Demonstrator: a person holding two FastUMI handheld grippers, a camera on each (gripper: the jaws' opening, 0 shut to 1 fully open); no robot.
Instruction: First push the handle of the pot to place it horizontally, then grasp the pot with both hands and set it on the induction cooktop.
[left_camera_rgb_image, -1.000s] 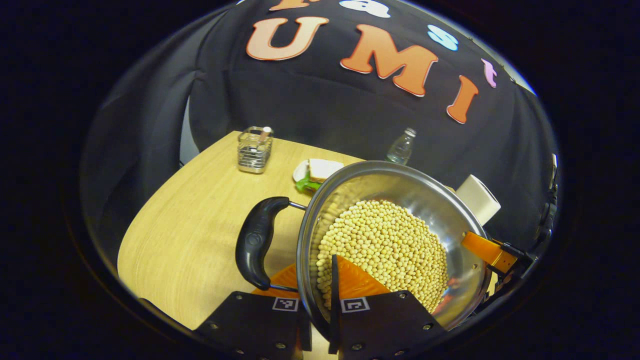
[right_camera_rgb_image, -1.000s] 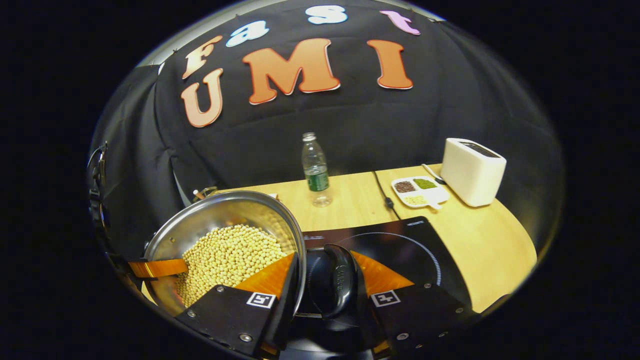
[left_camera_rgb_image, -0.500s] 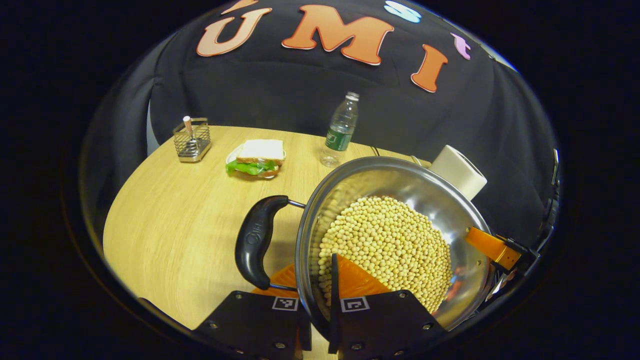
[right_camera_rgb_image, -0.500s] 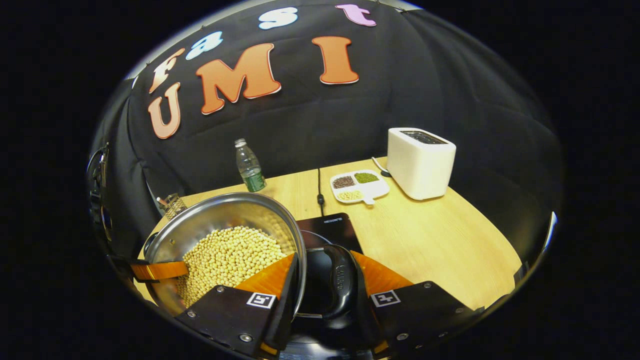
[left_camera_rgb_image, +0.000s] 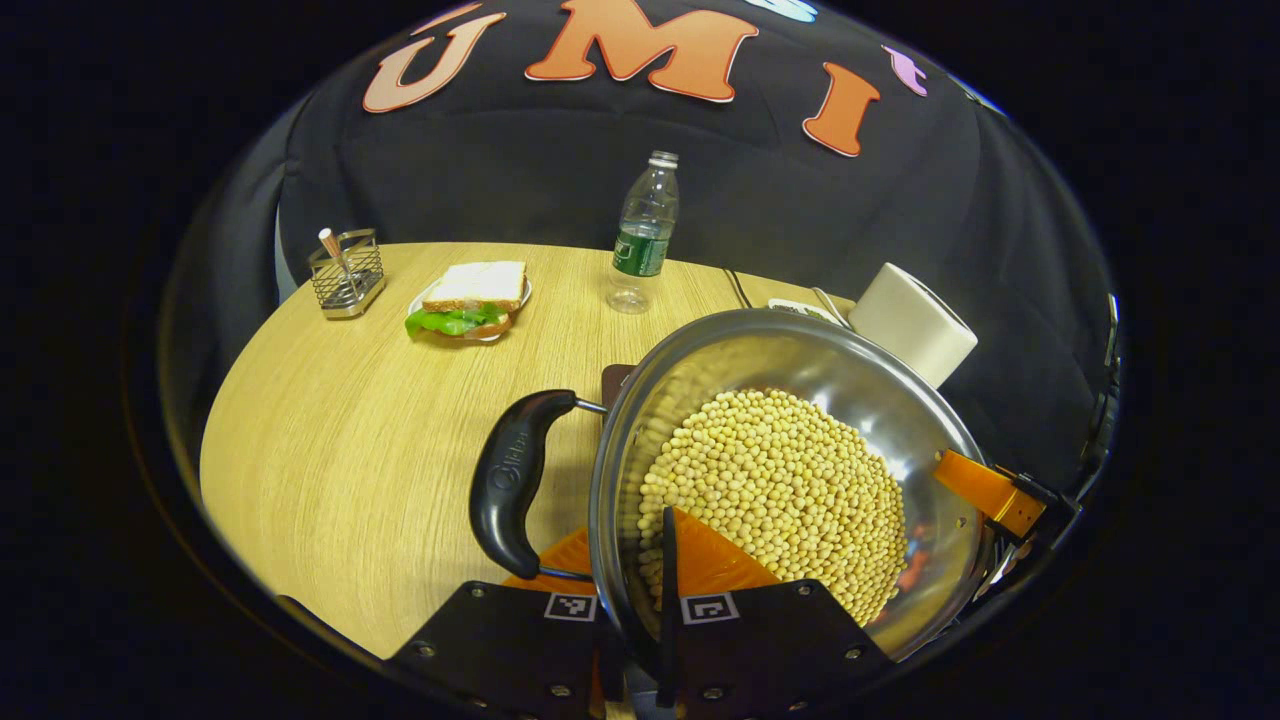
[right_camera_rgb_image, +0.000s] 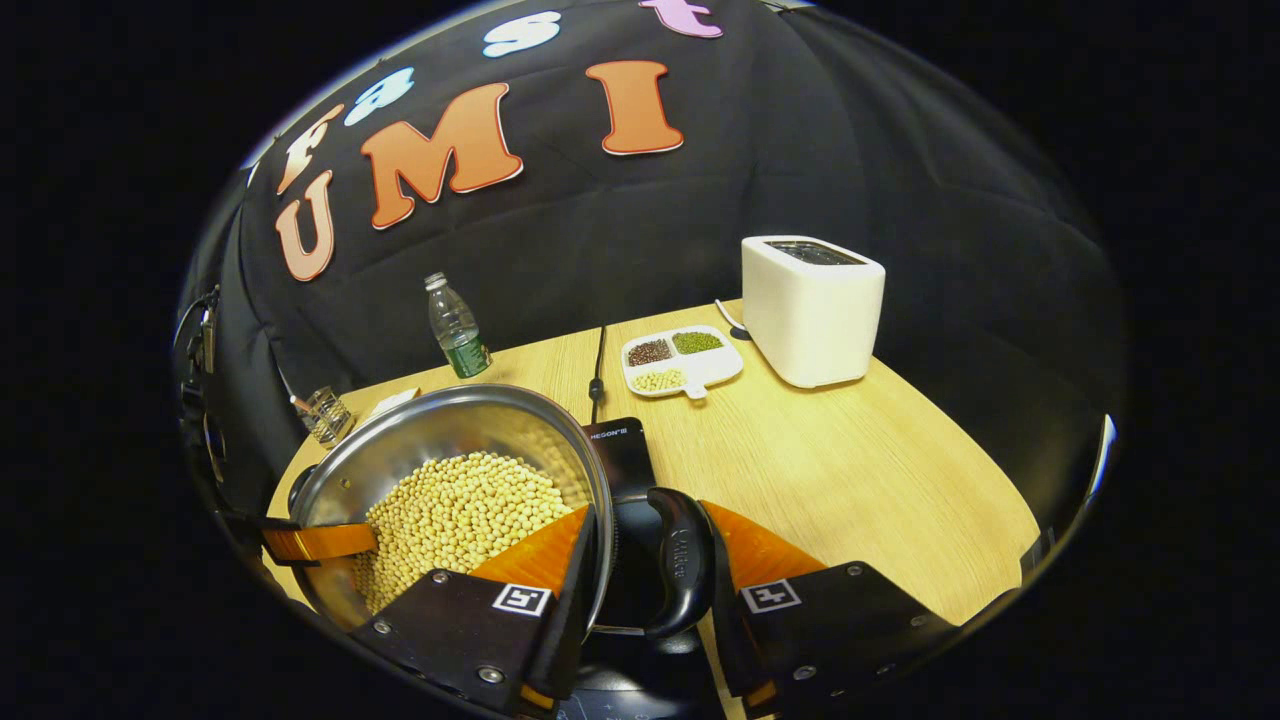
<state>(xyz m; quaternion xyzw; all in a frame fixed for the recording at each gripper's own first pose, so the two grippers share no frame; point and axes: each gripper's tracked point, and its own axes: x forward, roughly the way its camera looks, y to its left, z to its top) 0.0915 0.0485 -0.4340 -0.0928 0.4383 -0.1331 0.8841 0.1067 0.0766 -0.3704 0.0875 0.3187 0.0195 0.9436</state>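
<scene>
Pot (left_camera_rgb_image: 790, 480) level between both claws — black handles out sideways.

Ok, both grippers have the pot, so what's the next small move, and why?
Probably lower the pot straight down, kept level. The left gripper and right gripper each clamp its rim, the induction cooktop peeks out from beneath it, and the soybeans heap high, so tilting risks a spill.
</scene>
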